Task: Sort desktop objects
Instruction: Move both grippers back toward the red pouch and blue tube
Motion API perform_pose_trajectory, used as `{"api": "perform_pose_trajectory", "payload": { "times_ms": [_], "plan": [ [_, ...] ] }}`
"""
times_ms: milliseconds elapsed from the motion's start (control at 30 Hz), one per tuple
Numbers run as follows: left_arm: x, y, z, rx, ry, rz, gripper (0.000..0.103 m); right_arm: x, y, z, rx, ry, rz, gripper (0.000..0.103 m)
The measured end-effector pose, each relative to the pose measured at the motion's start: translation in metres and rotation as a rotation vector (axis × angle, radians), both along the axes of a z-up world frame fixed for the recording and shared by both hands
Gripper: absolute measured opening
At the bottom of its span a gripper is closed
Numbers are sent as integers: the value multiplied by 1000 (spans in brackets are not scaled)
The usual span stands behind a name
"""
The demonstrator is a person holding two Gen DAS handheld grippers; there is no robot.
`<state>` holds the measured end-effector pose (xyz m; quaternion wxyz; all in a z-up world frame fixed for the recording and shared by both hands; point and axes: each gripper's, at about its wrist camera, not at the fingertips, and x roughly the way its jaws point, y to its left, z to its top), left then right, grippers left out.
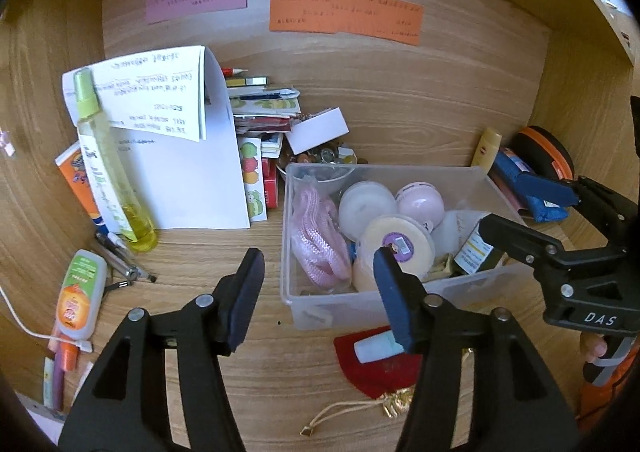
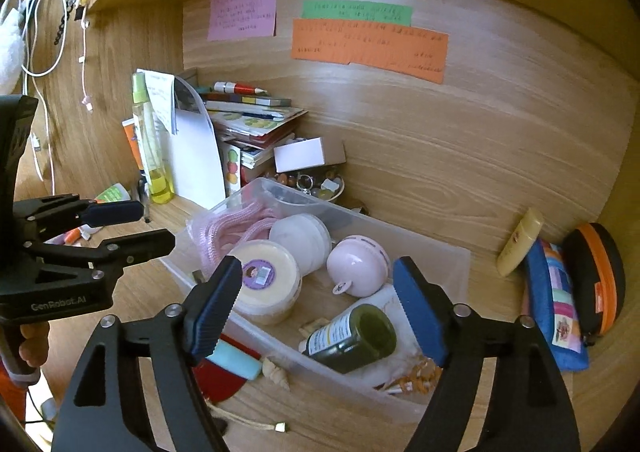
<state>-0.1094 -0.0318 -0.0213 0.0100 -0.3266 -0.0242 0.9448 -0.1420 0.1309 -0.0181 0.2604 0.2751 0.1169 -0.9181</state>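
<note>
Both claws gape, holding nothing — left gripper at lower centre, right gripper above the clear bin — dark jar between its fingers.

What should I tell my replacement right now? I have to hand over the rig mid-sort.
Left tool: open, empty, in front of the clear bin.
Right tool: open, empty, over the bin.
In the bin: pink rope, three round tubs, dark green jar.
Still loose: red pouch with a small tube on it, spray bottle, tube, blue pencil case.
Nothing is gripped.
</note>
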Motion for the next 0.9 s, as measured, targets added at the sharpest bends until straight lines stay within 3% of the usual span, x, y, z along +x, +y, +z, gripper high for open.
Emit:
{"api": "perform_pose_trajectory", "payload": {
  "times_ms": [100, 167, 300, 433, 600, 900],
  "plan": [
    [9, 2, 2, -4, 10, 5, 64, 7, 5, 2, -9, 0, -4, 77],
    [16, 5, 4, -9, 25, 12, 72, 11, 9, 3, -11, -2, -9, 83],
    [26, 9, 7, -14, 36, 19, 78, 21, 19, 3, -18, 0, -23, 84],
    [33, 11, 7, -6, 32, 33, 91, 29, 34, 0, -27, -13, -45, 85],
    [36, 19, -4, 5, -6, 26, 93, 36, 53, -8, -41, -37, -73, 86],
    [38, 32, -49, 41, -156, -5, 93, 41, 63, -38, -17, -115, -71, 85]
  ]
}}
